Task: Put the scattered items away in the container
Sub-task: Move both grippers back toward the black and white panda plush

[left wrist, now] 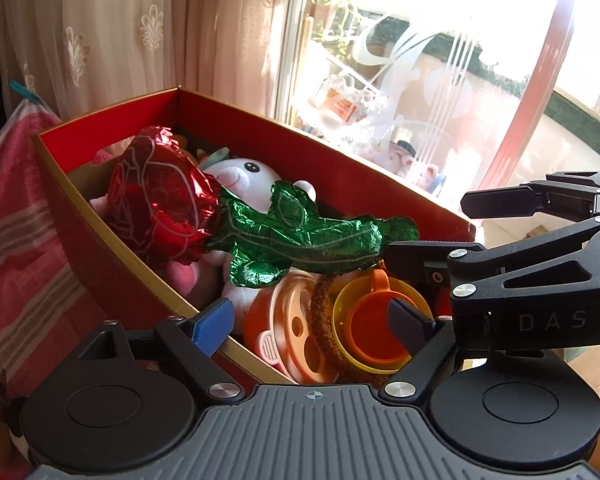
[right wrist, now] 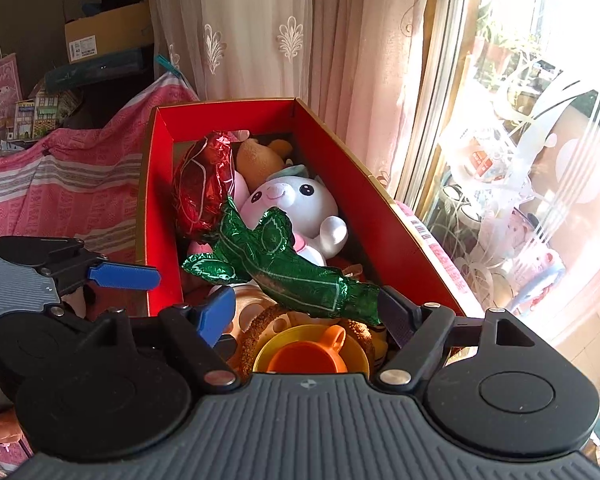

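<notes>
Both grippers hover spread at the near end of the red box (right wrist: 384,216), holding nothing: the right gripper (right wrist: 306,312) has the foil rose's (right wrist: 288,272) green stem end just between its fingers, though contact is unclear, and the left gripper (left wrist: 314,320) stands over the box's near left wall. Inside, largest to smallest, lie the rose across the top, a white plush (right wrist: 300,204) at the far end, and an orange cup (right wrist: 308,354) in a yellow one at the near end.

Left gripper (left wrist: 312,322): black linkage arms, silver pivot screws, blue ribbed fingers (left wrist: 212,326), grey ribbed housing with crosshair mark. Right gripper (right wrist: 306,316): identical build; body lettered "DAS".
</notes>
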Action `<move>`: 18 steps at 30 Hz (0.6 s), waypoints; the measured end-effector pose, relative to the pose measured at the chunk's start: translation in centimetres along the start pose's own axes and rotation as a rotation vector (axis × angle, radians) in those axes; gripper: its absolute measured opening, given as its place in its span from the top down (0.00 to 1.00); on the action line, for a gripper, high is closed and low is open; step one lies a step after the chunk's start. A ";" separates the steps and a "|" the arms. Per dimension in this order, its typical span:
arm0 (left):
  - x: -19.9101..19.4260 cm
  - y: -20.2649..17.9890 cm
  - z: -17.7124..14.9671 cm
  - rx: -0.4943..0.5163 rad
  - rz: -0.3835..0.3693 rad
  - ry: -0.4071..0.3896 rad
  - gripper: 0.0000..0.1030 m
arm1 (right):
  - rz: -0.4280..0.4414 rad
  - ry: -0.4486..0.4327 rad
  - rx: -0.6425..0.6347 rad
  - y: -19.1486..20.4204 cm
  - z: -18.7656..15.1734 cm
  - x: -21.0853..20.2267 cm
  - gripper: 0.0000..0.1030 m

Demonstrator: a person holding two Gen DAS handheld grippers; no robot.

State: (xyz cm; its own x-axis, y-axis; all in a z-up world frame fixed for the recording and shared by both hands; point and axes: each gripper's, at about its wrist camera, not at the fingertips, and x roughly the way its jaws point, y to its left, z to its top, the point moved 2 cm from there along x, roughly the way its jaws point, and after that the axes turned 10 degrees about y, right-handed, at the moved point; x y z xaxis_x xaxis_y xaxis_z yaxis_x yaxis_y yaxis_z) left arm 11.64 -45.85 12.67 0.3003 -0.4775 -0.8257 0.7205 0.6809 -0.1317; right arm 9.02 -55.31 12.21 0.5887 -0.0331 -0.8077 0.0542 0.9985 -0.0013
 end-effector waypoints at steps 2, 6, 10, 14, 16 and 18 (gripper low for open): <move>-0.6 0.6 -0.2 -0.011 0.004 -0.006 0.11 | 0.002 -0.011 0.001 0.6 0.2 -0.2 0.20; -2.1 1.8 -0.6 -0.036 0.013 -0.022 0.11 | 0.027 -0.036 -0.003 1.8 0.6 -0.7 0.18; -4.3 3.4 -1.5 -0.059 0.035 -0.050 0.10 | 0.082 -0.062 -0.002 3.5 1.0 -1.3 0.14; -6.7 5.8 -3.3 -0.095 0.065 -0.073 0.08 | 0.148 -0.078 -0.030 6.4 1.3 -1.7 0.14; -7.8 7.4 -4.5 -0.109 0.105 -0.077 0.08 | 0.181 -0.084 -0.052 8.4 1.4 -1.8 0.14; -9.0 9.3 -5.8 -0.134 0.161 -0.075 0.08 | 0.226 -0.086 -0.067 10.2 1.4 -1.7 0.14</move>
State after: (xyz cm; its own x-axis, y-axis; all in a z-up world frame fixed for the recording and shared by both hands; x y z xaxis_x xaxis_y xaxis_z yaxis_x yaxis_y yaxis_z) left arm 12.03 -32.01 15.68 0.4536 -0.3934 -0.7997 0.5718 0.8167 -0.0774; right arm 9.69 -45.16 14.38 0.6464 0.1909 -0.7387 -0.1387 0.9815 0.1322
